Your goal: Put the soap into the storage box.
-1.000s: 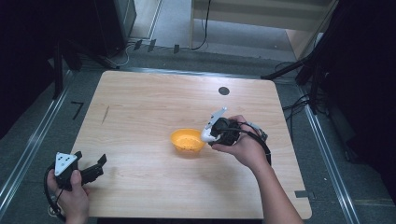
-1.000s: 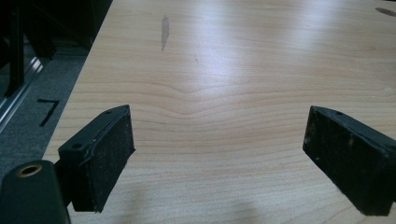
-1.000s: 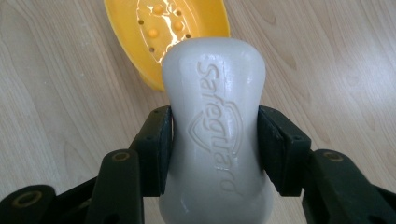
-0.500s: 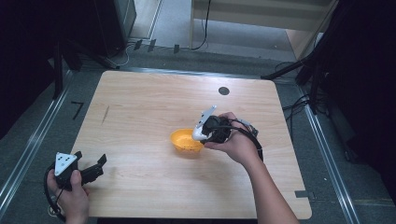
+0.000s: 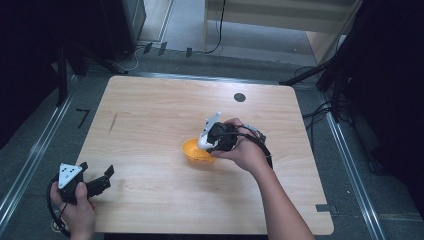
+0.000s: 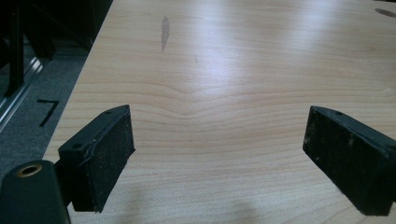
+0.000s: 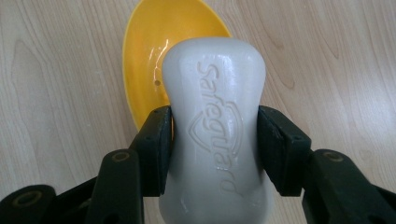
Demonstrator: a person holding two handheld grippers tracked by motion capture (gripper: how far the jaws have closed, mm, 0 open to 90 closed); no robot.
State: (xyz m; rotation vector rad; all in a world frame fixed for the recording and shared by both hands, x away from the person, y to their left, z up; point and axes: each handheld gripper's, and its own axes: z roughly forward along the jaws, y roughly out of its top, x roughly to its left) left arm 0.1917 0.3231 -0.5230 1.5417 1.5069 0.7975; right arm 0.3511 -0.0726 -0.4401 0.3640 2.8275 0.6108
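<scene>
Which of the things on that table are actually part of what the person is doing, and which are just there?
Part of the job:
- white soap bar, clamped in the right gripper
- yellow dish, on the table below the soap

Just there:
- left gripper, open, with nothing between its jaws, near the table's corner
- dark round spot at the table's far edge
</scene>
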